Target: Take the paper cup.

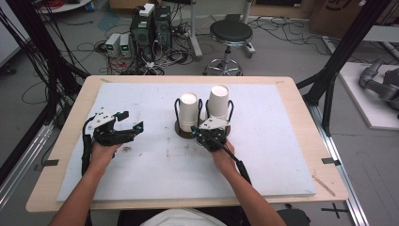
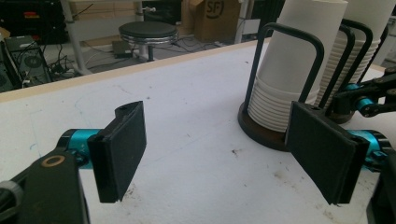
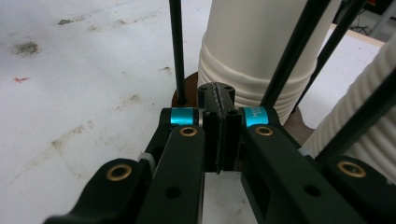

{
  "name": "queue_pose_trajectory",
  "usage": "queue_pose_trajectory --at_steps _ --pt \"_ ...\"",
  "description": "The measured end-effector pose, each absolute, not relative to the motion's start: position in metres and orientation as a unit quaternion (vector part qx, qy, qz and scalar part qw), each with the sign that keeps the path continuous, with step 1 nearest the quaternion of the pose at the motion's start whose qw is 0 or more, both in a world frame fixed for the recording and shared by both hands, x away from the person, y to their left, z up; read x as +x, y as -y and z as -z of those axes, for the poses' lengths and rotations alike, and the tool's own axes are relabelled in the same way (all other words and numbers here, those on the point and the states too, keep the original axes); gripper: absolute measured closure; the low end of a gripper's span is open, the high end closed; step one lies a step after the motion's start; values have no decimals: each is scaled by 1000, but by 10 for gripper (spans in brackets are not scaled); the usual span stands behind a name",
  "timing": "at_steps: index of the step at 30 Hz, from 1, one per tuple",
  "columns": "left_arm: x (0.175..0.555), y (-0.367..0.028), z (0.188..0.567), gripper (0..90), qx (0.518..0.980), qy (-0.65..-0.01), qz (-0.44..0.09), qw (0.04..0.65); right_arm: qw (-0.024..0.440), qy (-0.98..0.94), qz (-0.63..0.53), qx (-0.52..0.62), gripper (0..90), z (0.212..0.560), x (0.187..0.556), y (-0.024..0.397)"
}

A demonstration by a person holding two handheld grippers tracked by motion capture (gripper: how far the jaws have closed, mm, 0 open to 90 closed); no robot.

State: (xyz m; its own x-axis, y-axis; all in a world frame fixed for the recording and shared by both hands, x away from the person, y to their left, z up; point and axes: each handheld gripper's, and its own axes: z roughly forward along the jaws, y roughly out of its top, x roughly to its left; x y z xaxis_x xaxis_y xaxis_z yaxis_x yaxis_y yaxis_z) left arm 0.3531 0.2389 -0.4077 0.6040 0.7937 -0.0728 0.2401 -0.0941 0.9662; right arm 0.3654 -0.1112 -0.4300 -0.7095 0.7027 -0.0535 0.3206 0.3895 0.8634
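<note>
1. Readable writing: a cardboard box (image 2: 215,14) behind the table in the left gripper view carries the letters "SF". A bit of print sits on the blue sleeve of the right gripper's finger in the right gripper view, too small to read.
2. Two wire holders stand side by side near the middle of the white mat (image 1: 155,165) on the table (image 1: 70,117). The left holder (image 1: 180,113) has a dark round base and black wire loops, and holds the left cup stack (image 1: 188,110), white paper cups nested upside down. The right holder (image 1: 230,110) holds the right cup stack (image 1: 218,101), which stands a little taller.
3. The right gripper (image 1: 196,133) is at the foot of the two holders, between their bases, its hand coming in from below with the forearm angled up across the mat. In the right gripper view its fingers (image 3: 218,100) are pressed flat together with nothing between them, just beside a wire upright and the lowest rims of a stack.
4. The left gripper (image 1: 127,120) rests low over the mat's left part, well apart from the holders and pointing towards them. Its fingers (image 2: 123,149) stand wide apart and empty.
</note>
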Motion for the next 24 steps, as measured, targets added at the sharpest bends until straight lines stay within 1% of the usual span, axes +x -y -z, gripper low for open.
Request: queue_pose_trajectory --at_steps 17,24 --pt "354 -240 408 207 696 -371 -247 563 224 -784 -453 361 900 441 368 95" --pt "354 -242 408 207 694 -372 -246 565 221 -778 -456 372 900 443 368 94"
